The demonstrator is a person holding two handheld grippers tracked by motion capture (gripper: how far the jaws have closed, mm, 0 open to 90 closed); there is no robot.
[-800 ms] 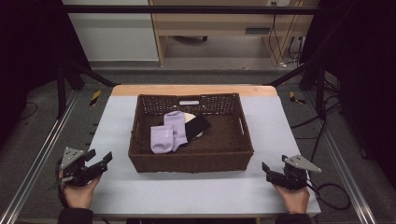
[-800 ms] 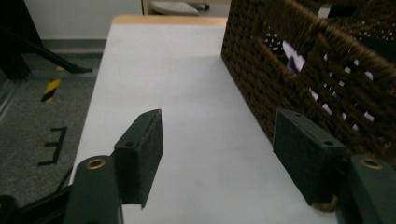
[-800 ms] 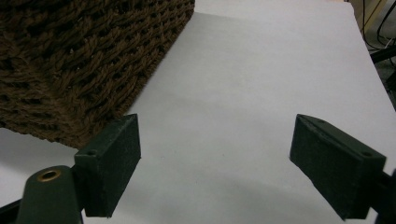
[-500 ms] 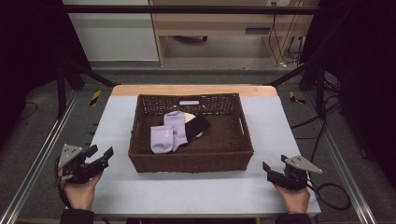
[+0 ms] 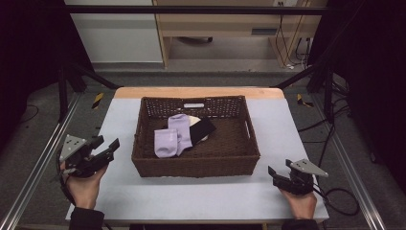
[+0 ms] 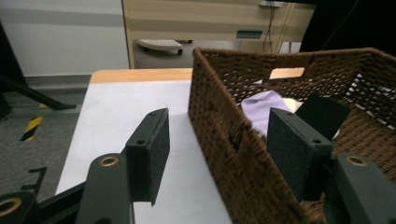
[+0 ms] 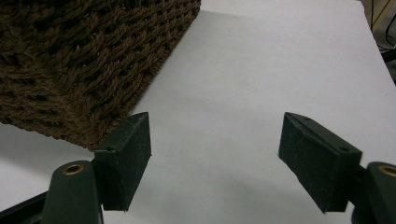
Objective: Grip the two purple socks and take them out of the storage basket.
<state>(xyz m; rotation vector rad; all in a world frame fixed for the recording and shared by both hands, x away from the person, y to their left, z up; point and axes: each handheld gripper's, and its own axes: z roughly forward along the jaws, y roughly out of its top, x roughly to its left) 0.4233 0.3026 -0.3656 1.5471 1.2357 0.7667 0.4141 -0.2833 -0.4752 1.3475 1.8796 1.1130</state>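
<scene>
Holding both grippers unclenched and empty, we found the socks [image 5: 173,135] in the basket [image 5: 196,167] ahead-right of our left gripper [image 5: 106,148]; our right gripper [image 5: 277,173] sat farther off.

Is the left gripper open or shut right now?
Open. The left gripper has its two black jaws standing wide apart, with bare table and the basket wall showing between them.

Grey floor [image 5: 43,120], wooden cabinet [image 5: 230,24], dark curtains [image 5: 373,72] behind
</scene>
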